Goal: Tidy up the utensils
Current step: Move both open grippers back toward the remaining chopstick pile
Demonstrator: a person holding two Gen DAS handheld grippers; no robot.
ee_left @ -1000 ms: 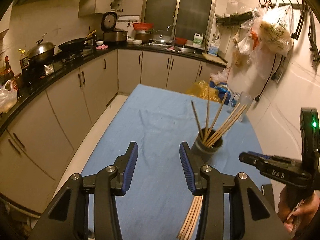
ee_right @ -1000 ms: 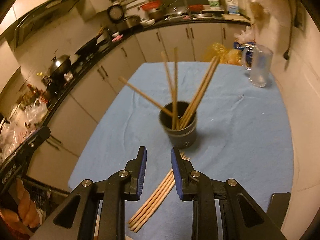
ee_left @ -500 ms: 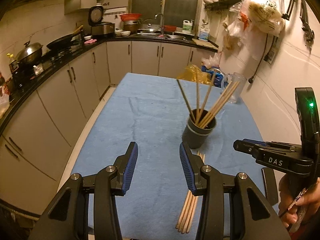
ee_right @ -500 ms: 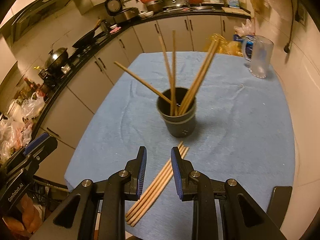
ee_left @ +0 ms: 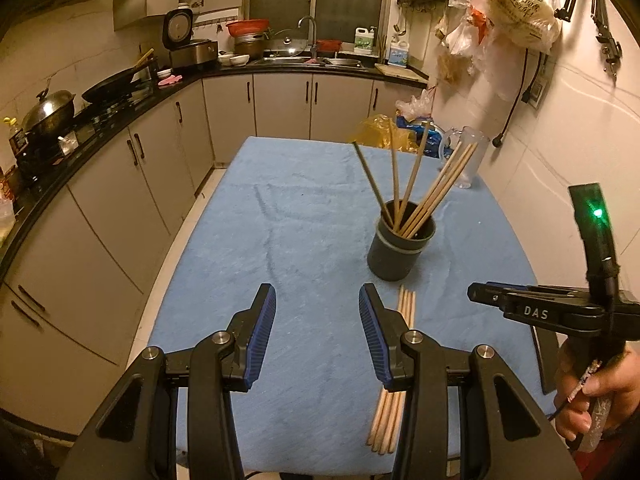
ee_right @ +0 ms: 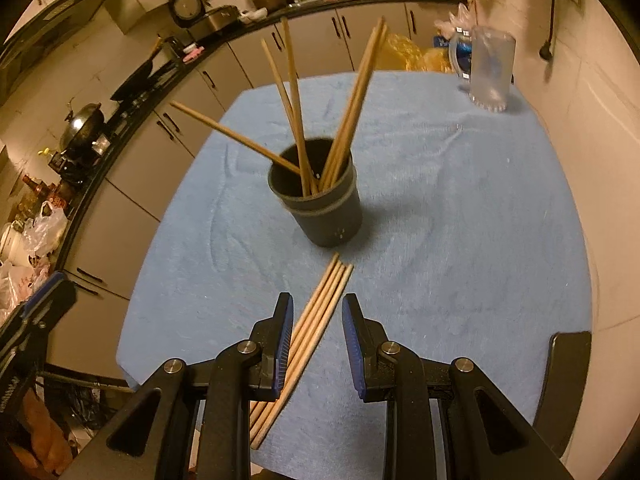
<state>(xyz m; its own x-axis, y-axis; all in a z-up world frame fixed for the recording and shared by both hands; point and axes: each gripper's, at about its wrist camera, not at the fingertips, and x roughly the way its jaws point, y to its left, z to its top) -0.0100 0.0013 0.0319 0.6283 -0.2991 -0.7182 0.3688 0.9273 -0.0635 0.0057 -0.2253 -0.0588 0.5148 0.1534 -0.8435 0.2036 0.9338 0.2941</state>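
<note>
A dark grey cup (ee_left: 400, 248) (ee_right: 320, 208) stands on the blue table cloth (ee_left: 288, 216) (ee_right: 460, 208) and holds several wooden chopsticks (ee_left: 424, 192) (ee_right: 296, 128) that lean outward. A bundle of several loose chopsticks (ee_left: 394, 372) (ee_right: 316, 312) lies flat on the cloth in front of the cup. My left gripper (ee_left: 318, 332) is open and empty, above the cloth left of the bundle. My right gripper (ee_right: 318, 344) is open and empty, with the bundle running under its left finger; it also shows in the left wrist view (ee_left: 536, 310).
A clear glass mug (ee_left: 466, 160) (ee_right: 486, 72) stands at the table's far right corner by the wall. Plastic bags (ee_left: 384, 136) lie past the far edge. Kitchen cabinets and a counter with pots (ee_left: 48, 116) run along the left. A dark chair back (ee_right: 564, 384) is at the near right.
Both grippers have drawn back from the cup toward the near table edge, so more of the loose bundle shows. Both stayed open.
</note>
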